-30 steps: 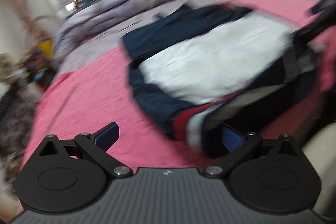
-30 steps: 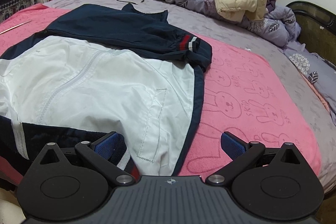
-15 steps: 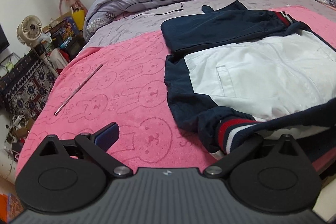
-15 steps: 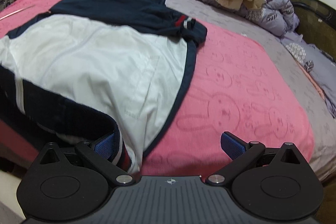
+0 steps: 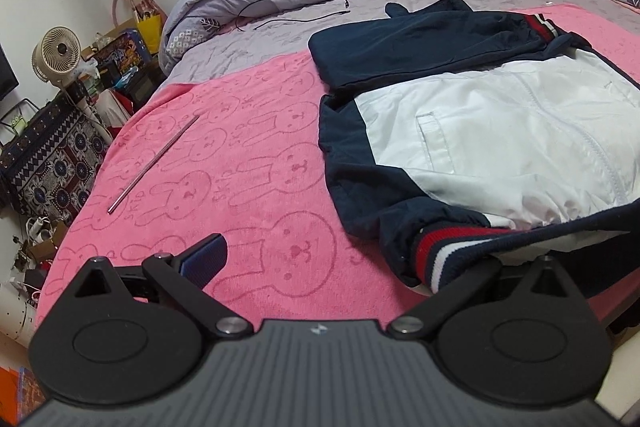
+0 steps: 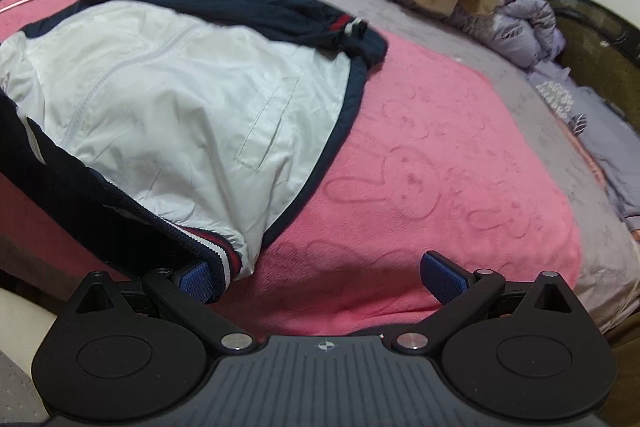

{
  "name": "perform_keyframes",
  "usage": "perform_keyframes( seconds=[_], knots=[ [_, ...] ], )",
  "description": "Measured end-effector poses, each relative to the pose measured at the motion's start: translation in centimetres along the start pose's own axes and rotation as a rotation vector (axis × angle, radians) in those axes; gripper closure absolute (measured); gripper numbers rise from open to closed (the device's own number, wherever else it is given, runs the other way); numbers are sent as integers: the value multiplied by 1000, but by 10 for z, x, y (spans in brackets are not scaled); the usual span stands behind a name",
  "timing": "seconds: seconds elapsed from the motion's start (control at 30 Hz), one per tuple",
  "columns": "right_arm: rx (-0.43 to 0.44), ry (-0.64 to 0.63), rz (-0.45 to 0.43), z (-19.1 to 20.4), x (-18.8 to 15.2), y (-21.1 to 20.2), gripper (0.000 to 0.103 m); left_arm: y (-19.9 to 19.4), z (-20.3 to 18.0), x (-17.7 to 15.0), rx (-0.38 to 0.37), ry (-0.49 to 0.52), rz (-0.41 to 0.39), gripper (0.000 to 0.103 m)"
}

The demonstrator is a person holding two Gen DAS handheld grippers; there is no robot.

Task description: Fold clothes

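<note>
My left gripper [image 5: 332, 259] gaping wide, lower centre, gripping nothing; jacket [image 5: 500, 131] lying right of frame on pink blanket [image 5: 240, 155], hem draping over right finger. My right gripper [image 6: 320, 275] likewise wide; jacket hem brushing left pad [image 6: 196, 279].

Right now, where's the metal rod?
Left wrist view, left side: the metal rod lies diagonally on the pink blanket, apart from the jacket to its right. In the right wrist view only a sliver shows at the far left edge.

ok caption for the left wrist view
Open left hand-held gripper at the striped hem of a navy-and-white jacket on a pink blanket.
</note>
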State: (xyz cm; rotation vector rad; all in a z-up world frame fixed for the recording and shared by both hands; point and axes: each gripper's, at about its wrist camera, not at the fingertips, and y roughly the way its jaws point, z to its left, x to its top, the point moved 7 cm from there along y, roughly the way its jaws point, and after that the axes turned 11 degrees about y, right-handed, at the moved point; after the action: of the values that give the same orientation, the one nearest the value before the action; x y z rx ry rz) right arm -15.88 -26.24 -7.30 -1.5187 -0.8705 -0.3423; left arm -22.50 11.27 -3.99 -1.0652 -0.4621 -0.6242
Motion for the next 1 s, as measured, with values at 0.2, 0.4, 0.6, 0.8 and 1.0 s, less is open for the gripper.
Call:
perform_keyframes(
  seconds=[0.2, 0.4, 0.6, 0.8, 1.0],
  knots=[
    [-2, 19, -142, -15, 43, -34, 0, -18, 18, 19, 13, -33, -60, 0],
    [10, 79, -313, -39, 129, -47, 0, -14, 55, 88, -21, -121, -156, 0],
    [-33, 42, -379, -46, 228, 9, 0, 59, 82, 188, -8, -133, -161, 0],
    [59, 132, -161, -44, 278, 145, 0, 190, 60, 225, -4, -33, 37, 0],
    [409, 392, -46, -47, 269, 209, 1, 232, 35, 213, -55, 42, 79, 0]
  ],
)
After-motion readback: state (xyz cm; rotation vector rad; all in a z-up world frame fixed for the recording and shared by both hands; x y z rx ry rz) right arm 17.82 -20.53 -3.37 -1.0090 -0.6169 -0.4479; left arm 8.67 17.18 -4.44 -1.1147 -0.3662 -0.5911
